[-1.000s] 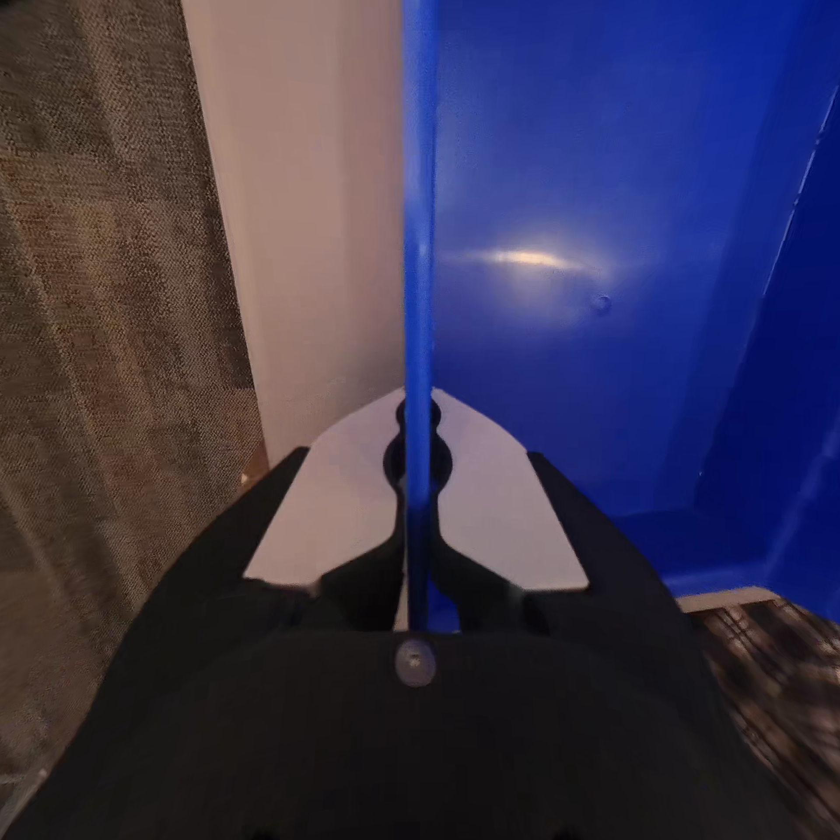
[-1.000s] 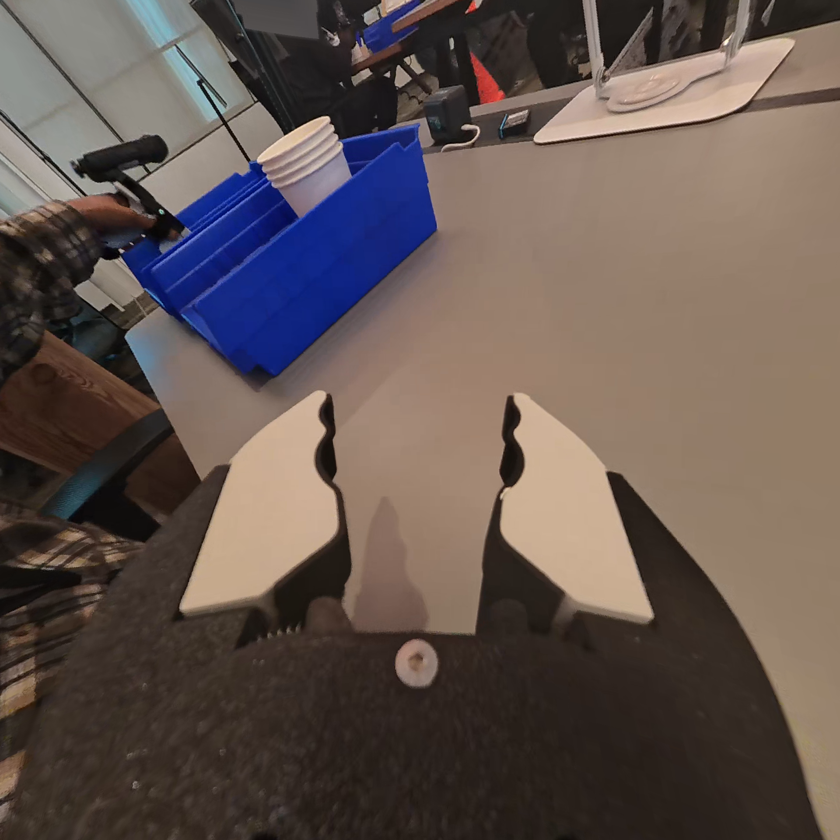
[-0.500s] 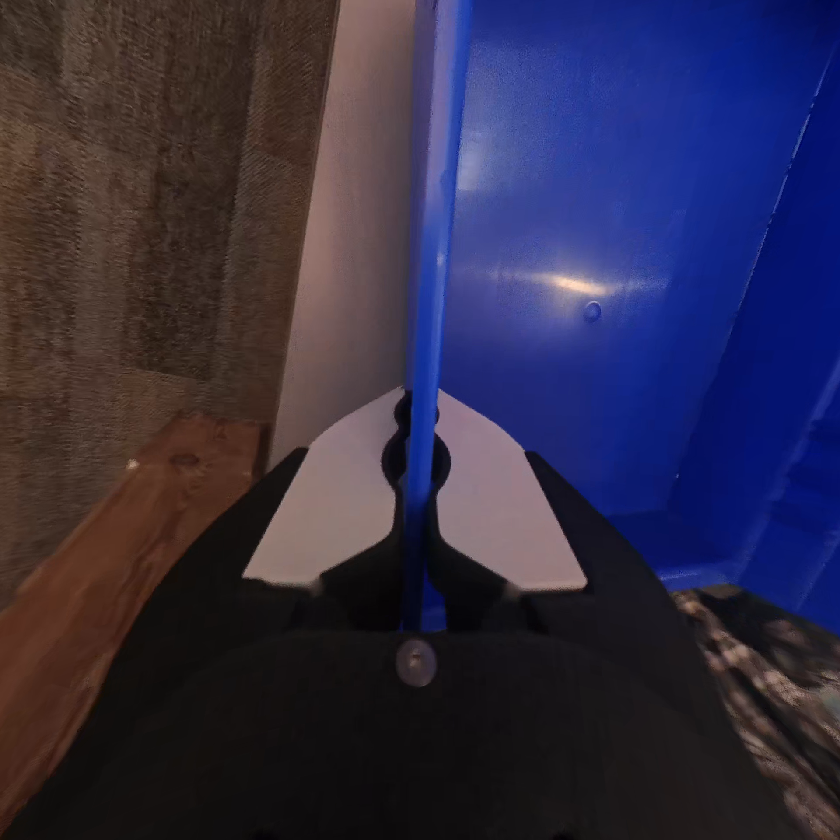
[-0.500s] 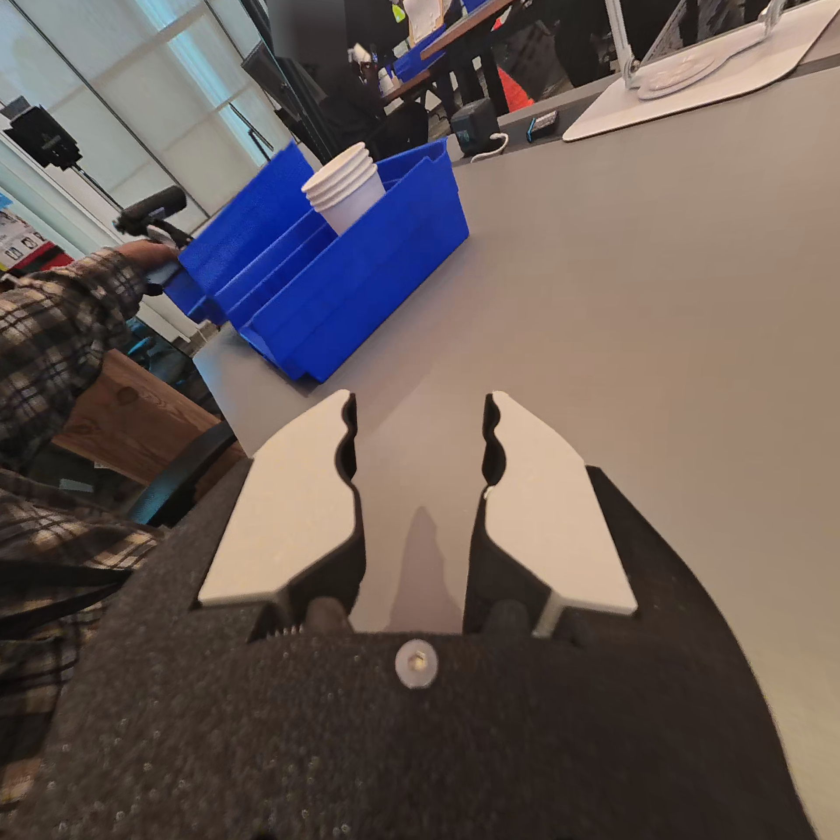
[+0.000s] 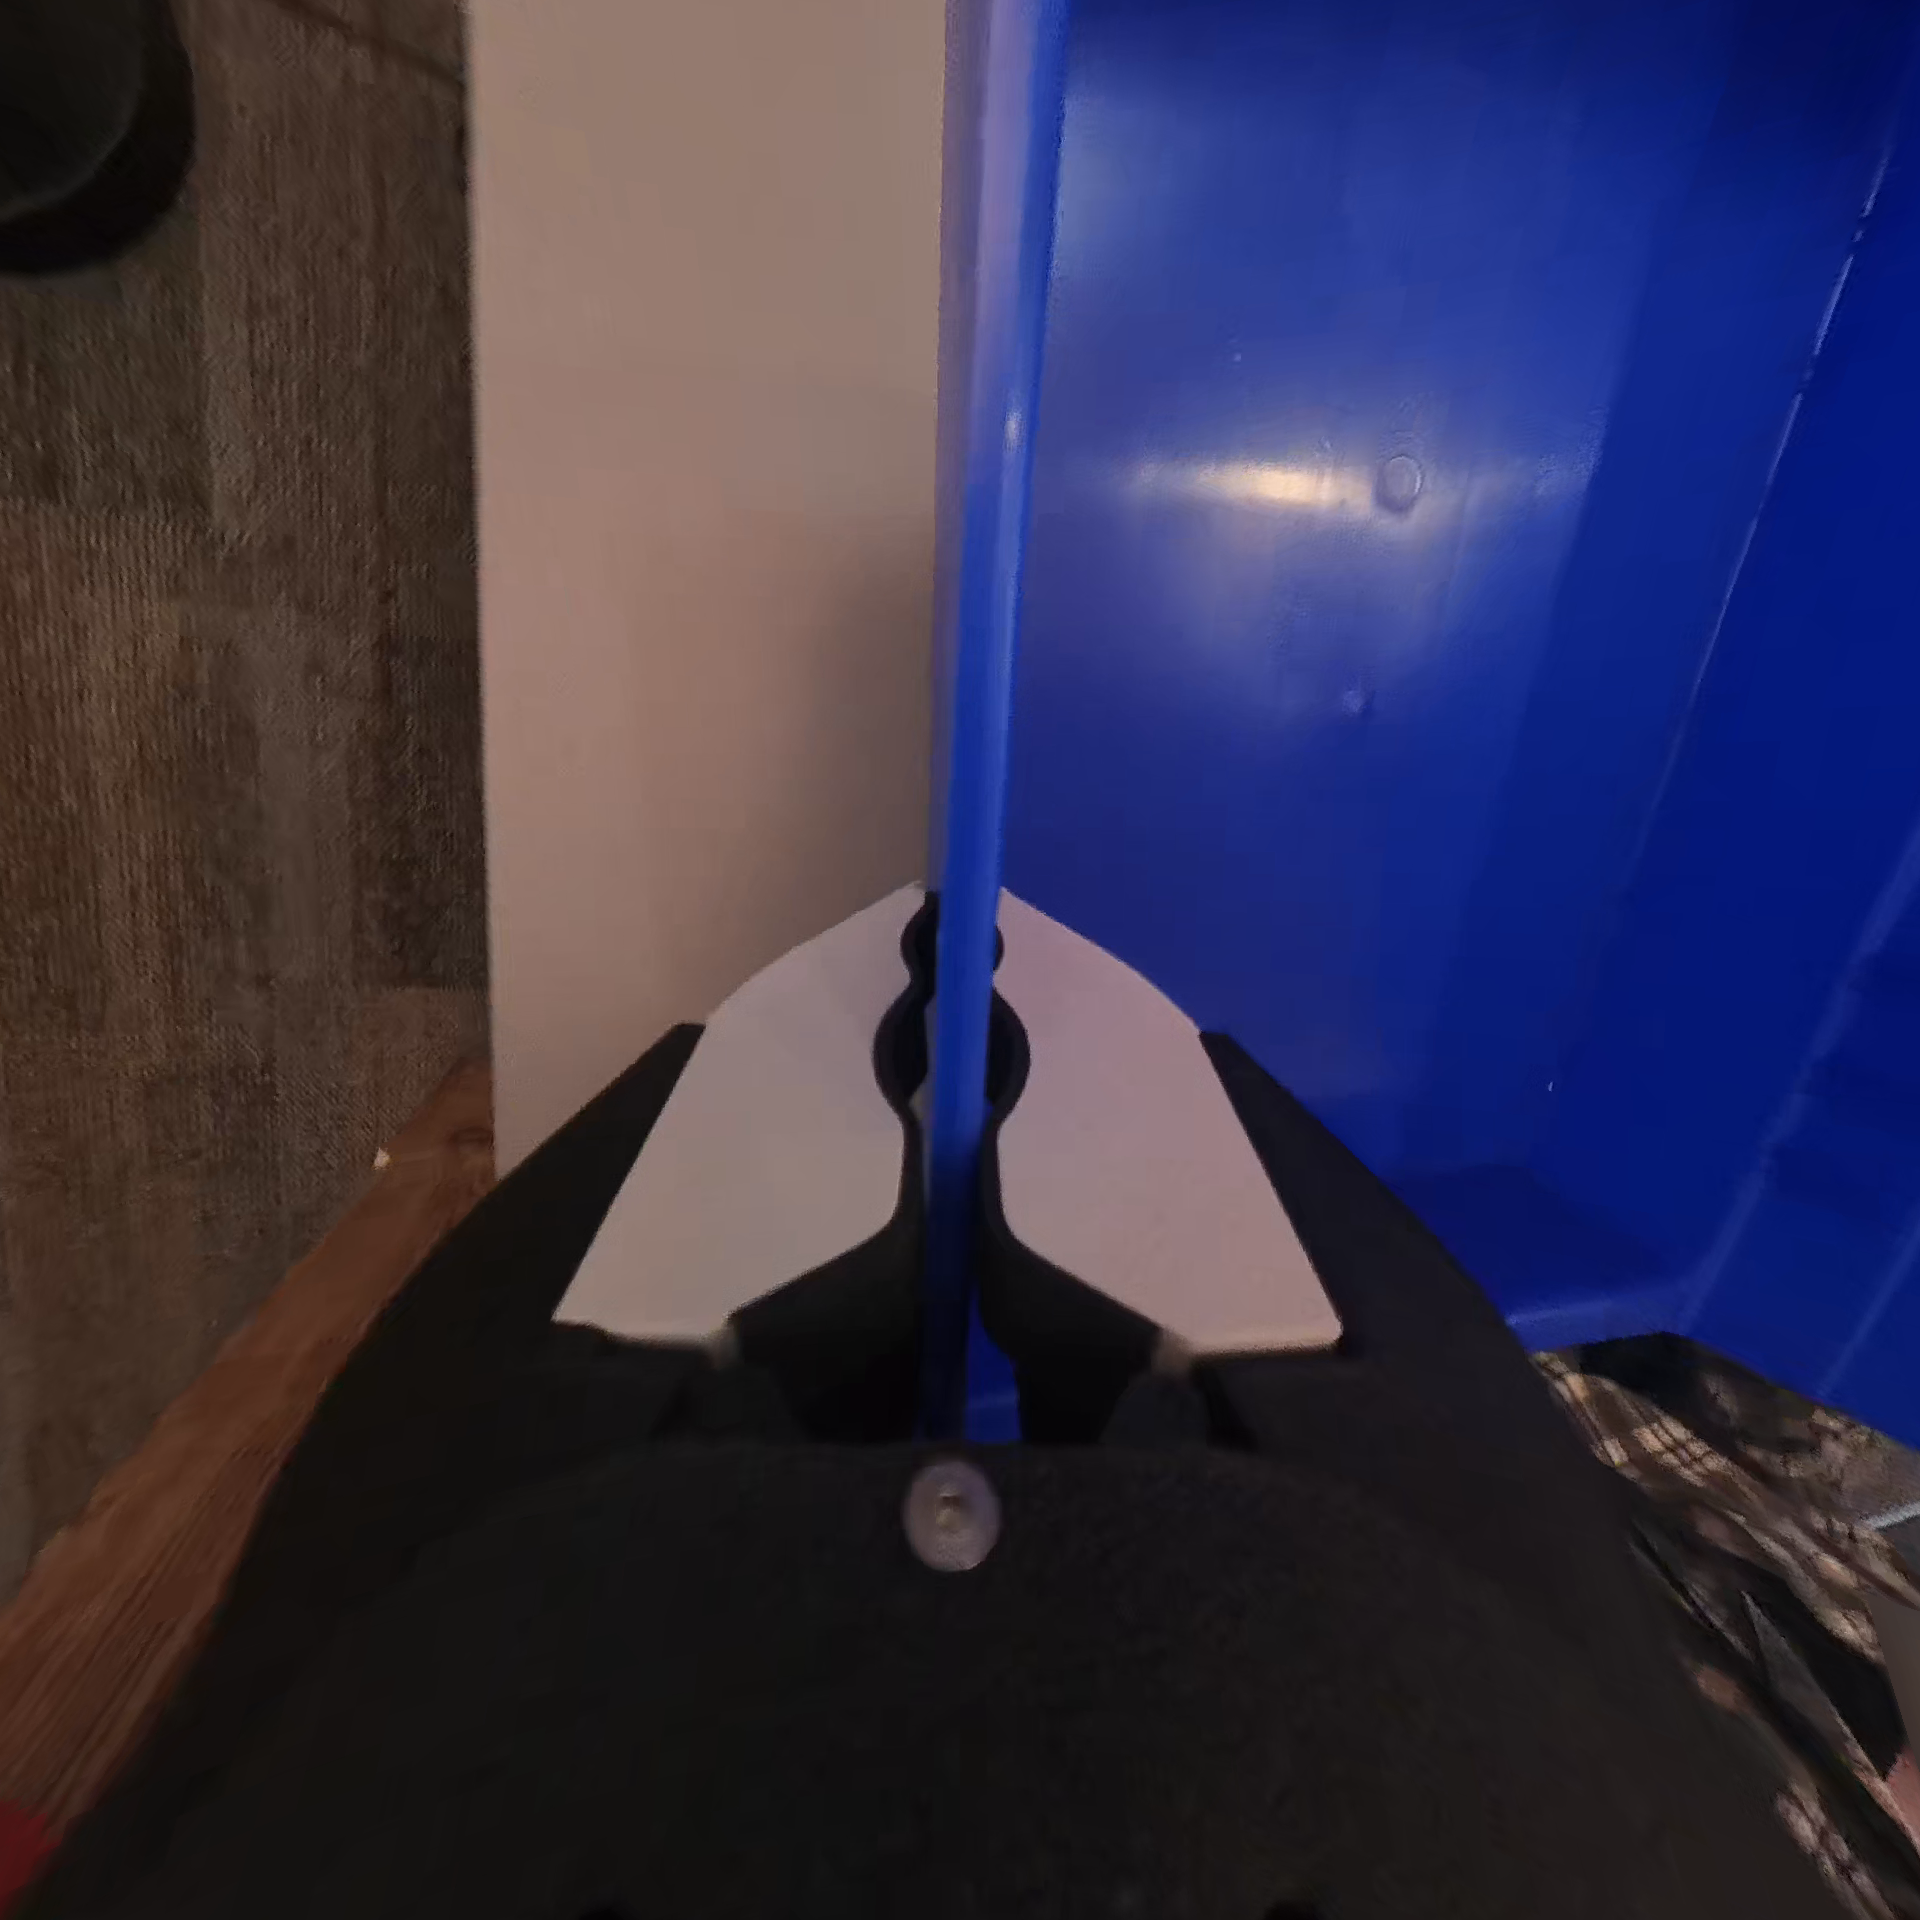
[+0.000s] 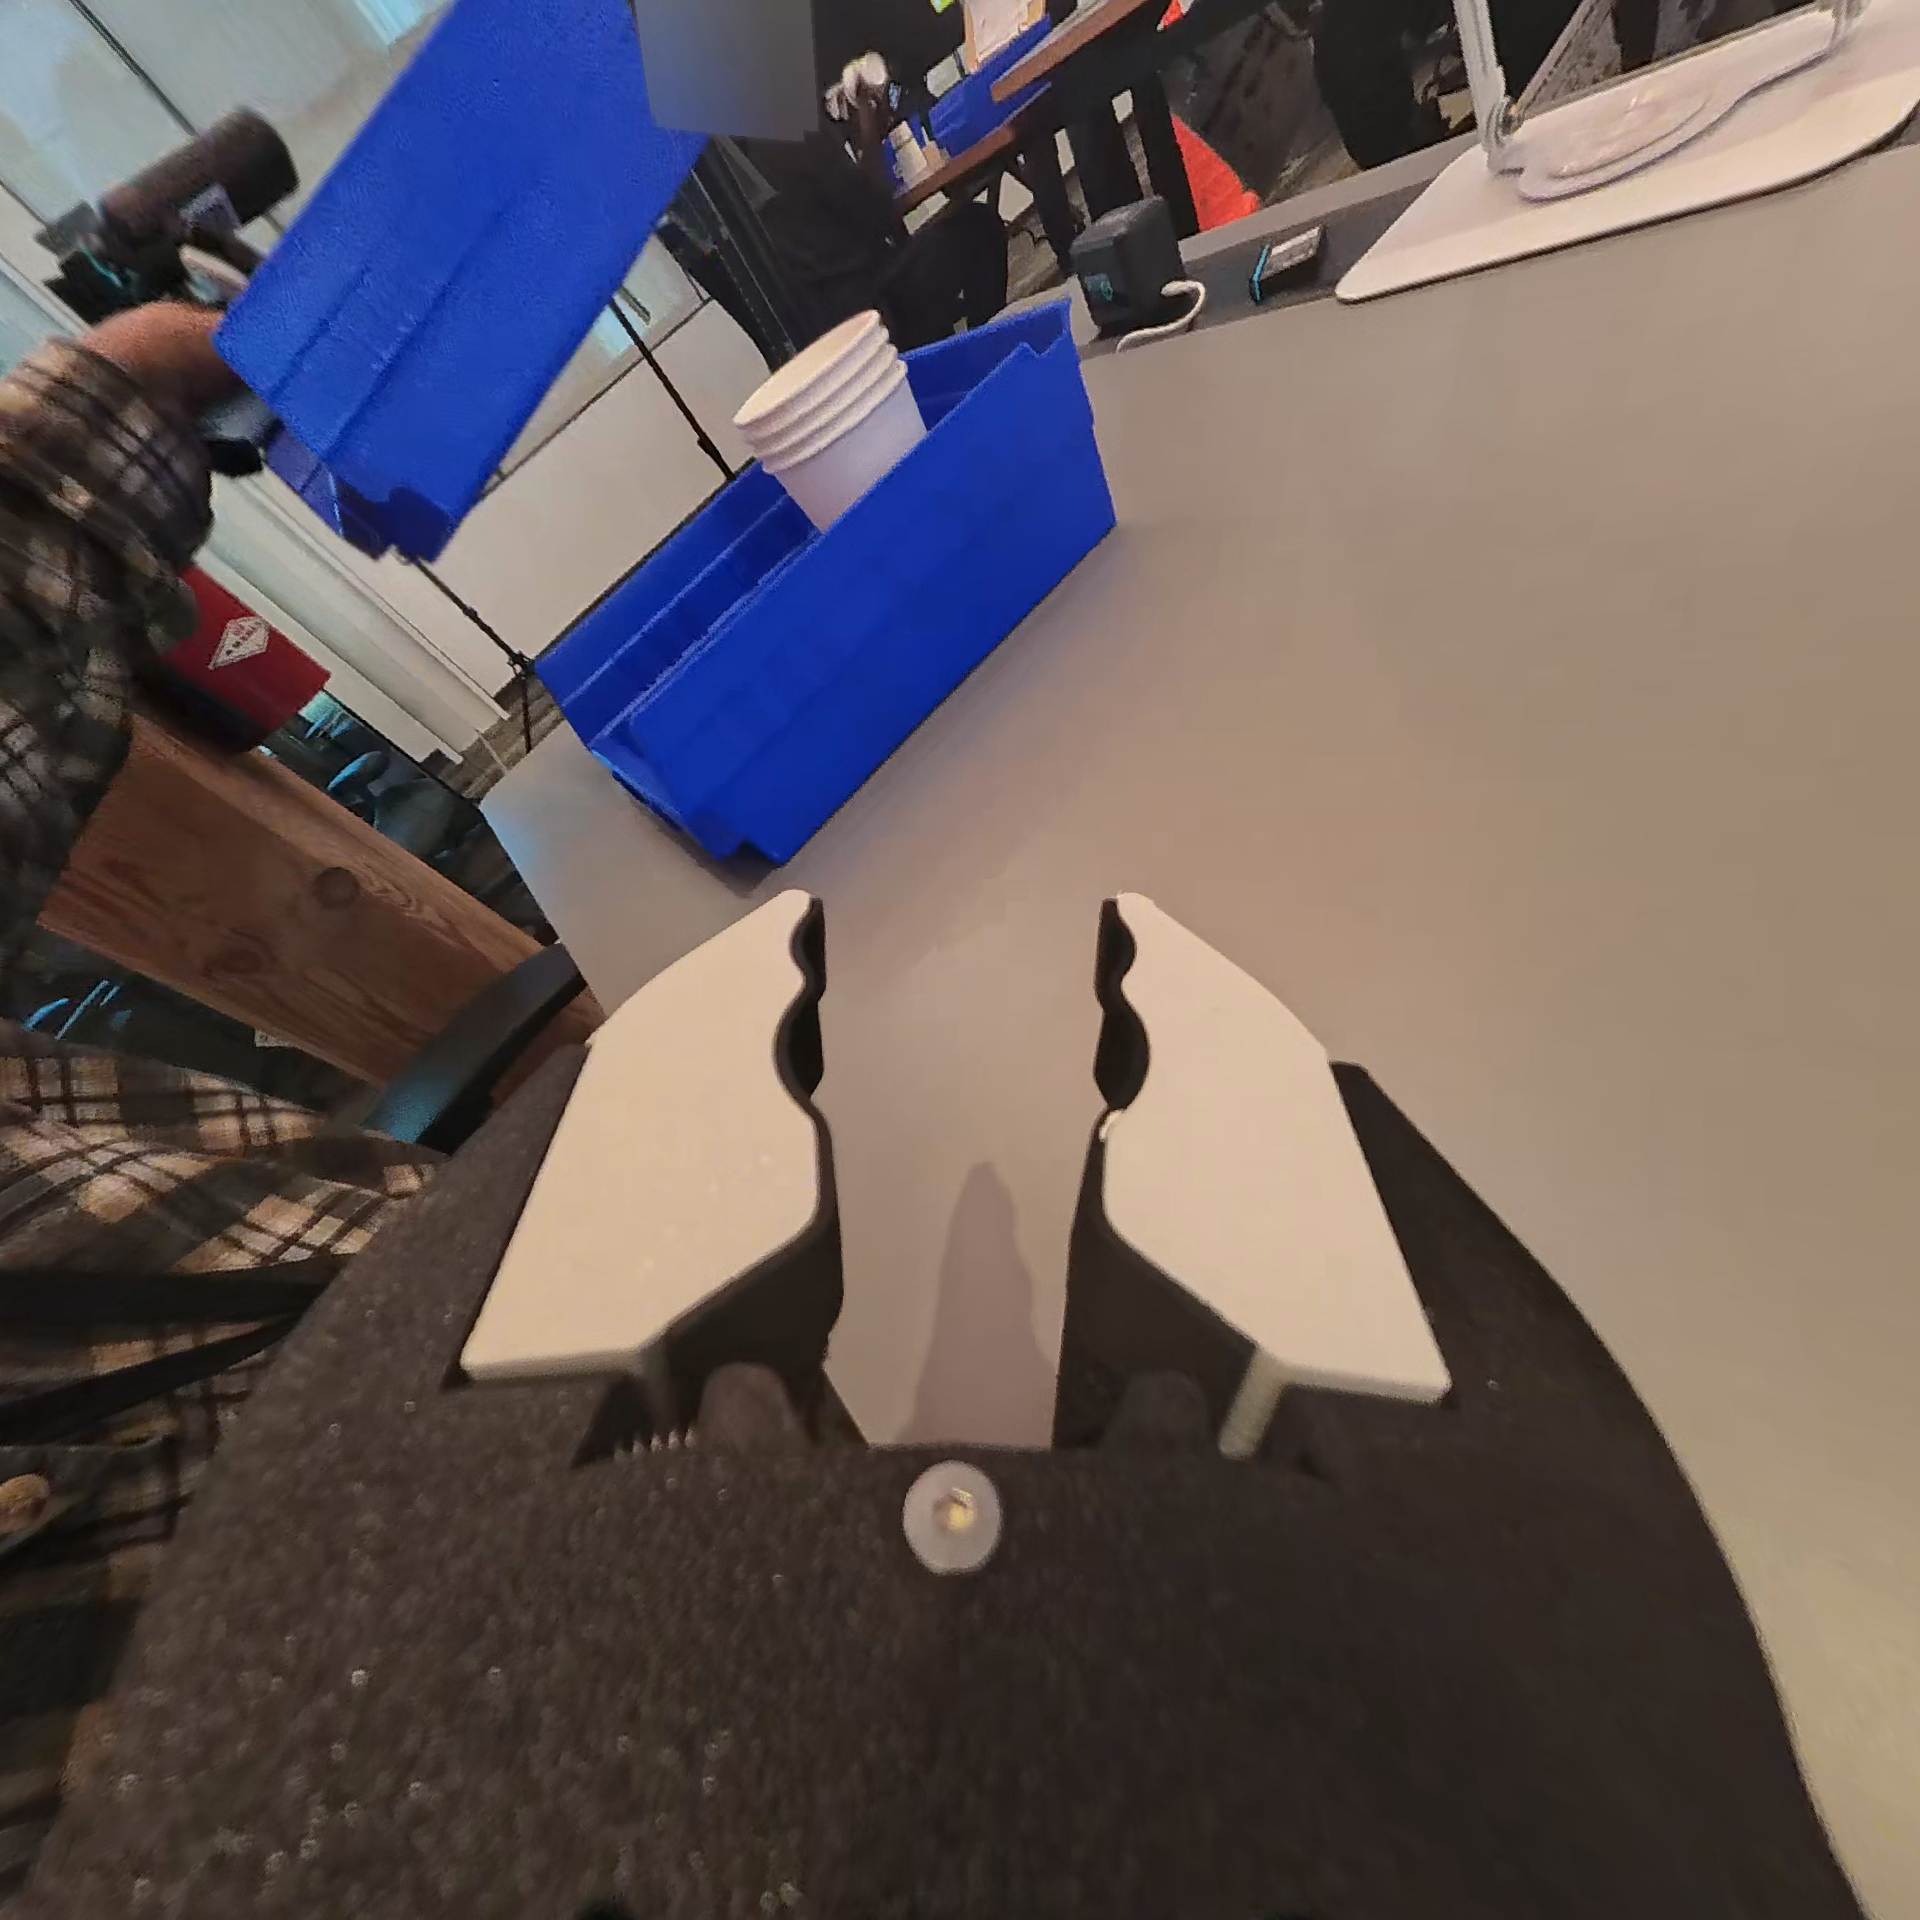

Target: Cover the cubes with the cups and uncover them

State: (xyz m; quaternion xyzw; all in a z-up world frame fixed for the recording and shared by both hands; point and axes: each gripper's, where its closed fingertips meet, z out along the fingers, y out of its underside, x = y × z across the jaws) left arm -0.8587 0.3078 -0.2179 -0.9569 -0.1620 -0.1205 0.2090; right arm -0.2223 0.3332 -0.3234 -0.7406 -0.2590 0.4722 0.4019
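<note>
The left gripper (image 5: 954, 914) is clamped on the thin side wall of a blue bin (image 5: 1403, 644), with one white finger on each side of the wall. This bin is lifted in the air: in the right wrist view it hangs tilted at the upper left (image 6: 457, 260), well above the grey table (image 6: 1507, 779), and a hand (image 6: 156, 353) in a checked sleeve (image 6: 73, 644) holds the left gripper's black handle beside it. In the left wrist view the inside of the lifted bin shows a smooth blue floor with a bright reflection, and nothing lies on the part that is visible. To the left of the wall there is a pale surface (image 5: 707, 520), then carpet (image 5: 229, 675) and a piece of brown wood (image 5: 260, 1382).

The right gripper (image 6: 961, 914) is low over the table, its two white fingers apart with nothing between them; only the grey table top shows in the gap.

A stack of white paper cups (image 6: 836, 426) stands upright in other blue bins (image 6: 862, 644), which rest on the table far from the right gripper. These seem to be several bins nested together, but the view is not clear enough to count them. No cubes can be seen in either view. At the far edge of the table lies a white flat base (image 6: 1621, 177) with a clear stand on it, and a small black device (image 6: 1127, 260) with a white cable is near it.
</note>
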